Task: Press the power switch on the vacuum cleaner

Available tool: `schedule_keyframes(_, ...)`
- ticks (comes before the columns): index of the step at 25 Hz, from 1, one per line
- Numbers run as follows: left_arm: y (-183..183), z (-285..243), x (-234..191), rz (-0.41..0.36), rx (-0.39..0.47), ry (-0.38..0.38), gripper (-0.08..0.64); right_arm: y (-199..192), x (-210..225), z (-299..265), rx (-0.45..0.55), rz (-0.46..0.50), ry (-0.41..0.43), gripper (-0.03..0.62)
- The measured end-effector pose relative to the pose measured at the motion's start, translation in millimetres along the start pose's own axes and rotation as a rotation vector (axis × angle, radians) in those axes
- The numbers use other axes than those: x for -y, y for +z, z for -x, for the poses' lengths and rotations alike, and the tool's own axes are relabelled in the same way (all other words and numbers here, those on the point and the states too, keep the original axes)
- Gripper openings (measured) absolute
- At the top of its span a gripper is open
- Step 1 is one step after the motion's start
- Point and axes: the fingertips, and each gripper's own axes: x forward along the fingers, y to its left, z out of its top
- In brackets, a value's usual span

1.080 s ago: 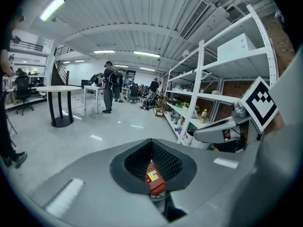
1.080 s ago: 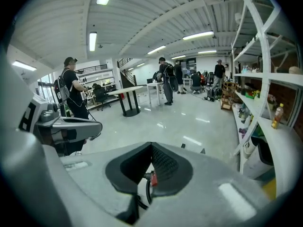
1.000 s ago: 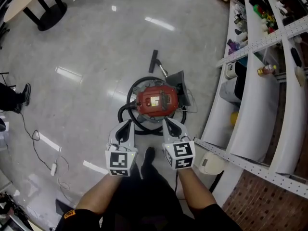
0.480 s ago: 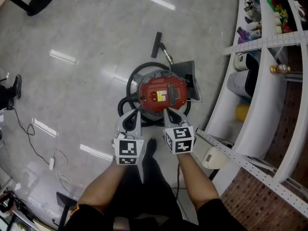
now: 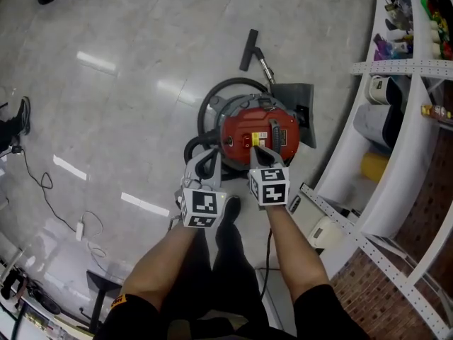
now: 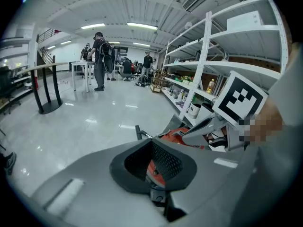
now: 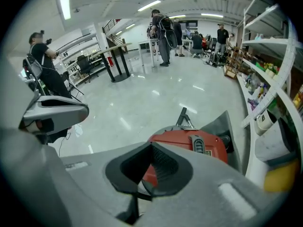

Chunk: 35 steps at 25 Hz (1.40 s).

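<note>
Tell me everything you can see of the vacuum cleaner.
The vacuum cleaner is a round canister with a glossy red lid, plastic by the look, on a grey drum. The lid bears a yellow label. It stands upright on the shiny floor beside white shelves. A black hose loops round its body, and a metal tube leads to a black nozzle beyond it. The right tongs, shut, hang over the lid's near edge; whether they touch it cannot be told.

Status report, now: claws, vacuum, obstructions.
Left claw shut, empty, beside the vacuum cleaner, over its hose. Right claw shut, empty, tip over the red top; contact unconfirmed. Nothing in the way.
</note>
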Motion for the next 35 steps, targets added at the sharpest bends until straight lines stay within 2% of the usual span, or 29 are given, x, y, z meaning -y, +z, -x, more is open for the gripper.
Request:
schedule_keyframes(8, -41, -31, -8, -0.004, -0.077, -0.024, 0.014, -20, 7, -48, -0.103, 0.009, -0.029, -0.009)
schedule_keyframes(15, -55, -42, -19, 0.016, -0.099, -0.031, 0.015, -37, 16, -77, -0.187, 0.013, -0.042, -0.008)
schedule_keyframes(28, -43, -56, -27, 0.036, -0.084, -0.043, 0.015, -37, 17, -95, -0.246, 0.023, -0.060, -0.008)
schedule_keyframes(35, -22, -48, -25, 0.049, -0.053, -0.039, 0.015, -26, 23, -78, -0.178, -0.032, -0.071, -0.008)
